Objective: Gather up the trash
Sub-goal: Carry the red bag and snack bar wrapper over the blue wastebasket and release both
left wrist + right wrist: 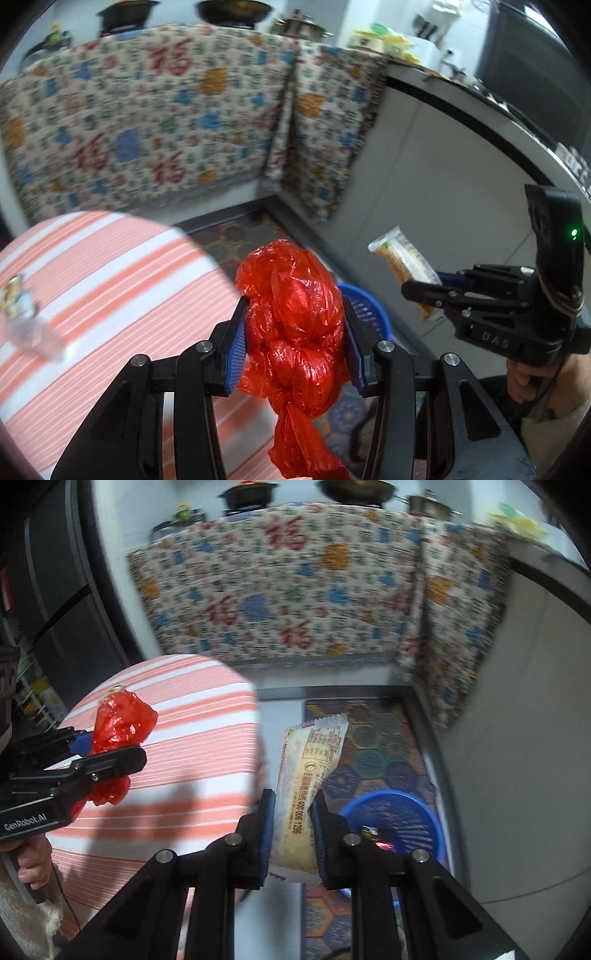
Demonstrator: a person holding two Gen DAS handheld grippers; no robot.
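Red crinkled plastic fills the left hand-held gripper: a knotted plastic bag clamped between its blue pads, with a loose tail hanging below. The right hand-held gripper is closed on a snack wrapper, pinched low down so that most of its length stands up free above the fingers. Both pieces of trash are held in the air beside the round desk with its striped cloth, above the floor where a blue basket sits on a patterned mat.

The basket seems the likely target, and it already holds something small and shiny. The wrapper is light and gripped at one end, so if let go from this height it could flutter and miss the rim. The bag is bulky and springy; it could cling to a pad or bounce off the rim if released off-centre.

Room is tight: the basket stands between the desk's edge and a pale cabinet front. Two grippers side by side over one small opening could knock together, so going one at a time looks safer. More trash, a crumpled wrapper and a clear one, remains on the desk's far left.
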